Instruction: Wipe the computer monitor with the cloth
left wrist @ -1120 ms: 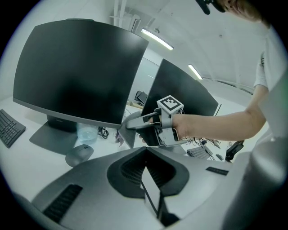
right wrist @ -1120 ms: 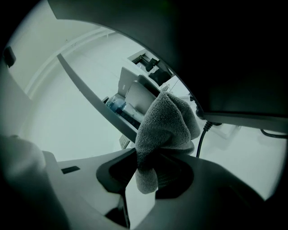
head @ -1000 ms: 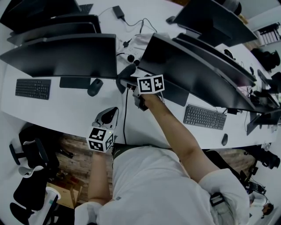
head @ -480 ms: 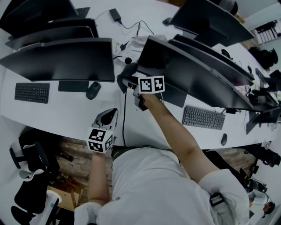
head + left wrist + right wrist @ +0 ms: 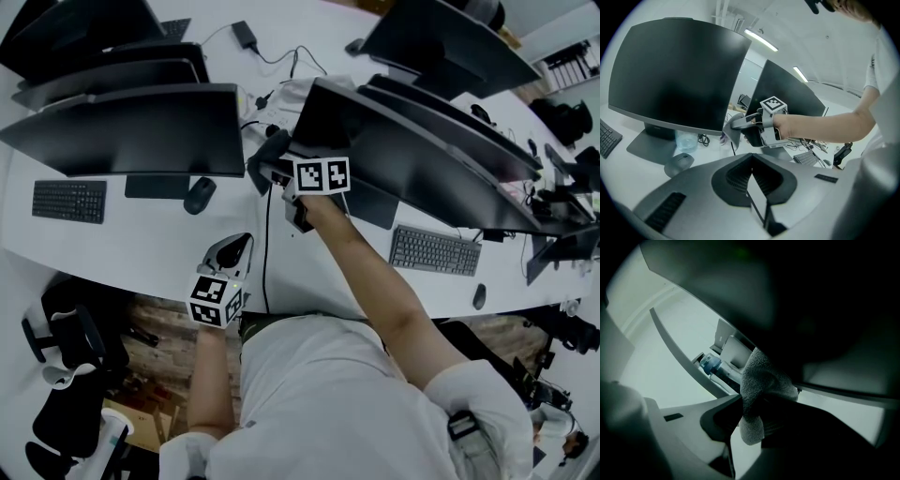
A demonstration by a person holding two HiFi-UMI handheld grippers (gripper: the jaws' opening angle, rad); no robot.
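A dark monitor (image 5: 412, 141) stands right of centre on the white desk. My right gripper (image 5: 274, 161) is at that monitor's lower left corner, shut on a grey cloth (image 5: 264, 153). In the right gripper view the cloth (image 5: 761, 390) bunches between the jaws and presses against the dark screen edge (image 5: 825, 333). From the left gripper view, the right gripper (image 5: 740, 123) holds the cloth (image 5: 731, 134) beside the monitor (image 5: 787, 91). My left gripper (image 5: 230, 251) hovers over the desk's front edge, its jaws (image 5: 757, 197) shut with nothing in them.
A second monitor (image 5: 141, 127) stands to the left, with a mouse (image 5: 200, 195) and keyboard (image 5: 68, 201) before it. A water bottle (image 5: 686, 139) sits between the monitors. Another keyboard (image 5: 434, 251) and mouse (image 5: 479, 297) lie at the right. A black cable (image 5: 265, 253) crosses the desk.
My right gripper with the cloth has edged slightly farther along the monitor's lower left corner. The left gripper has stayed in place.
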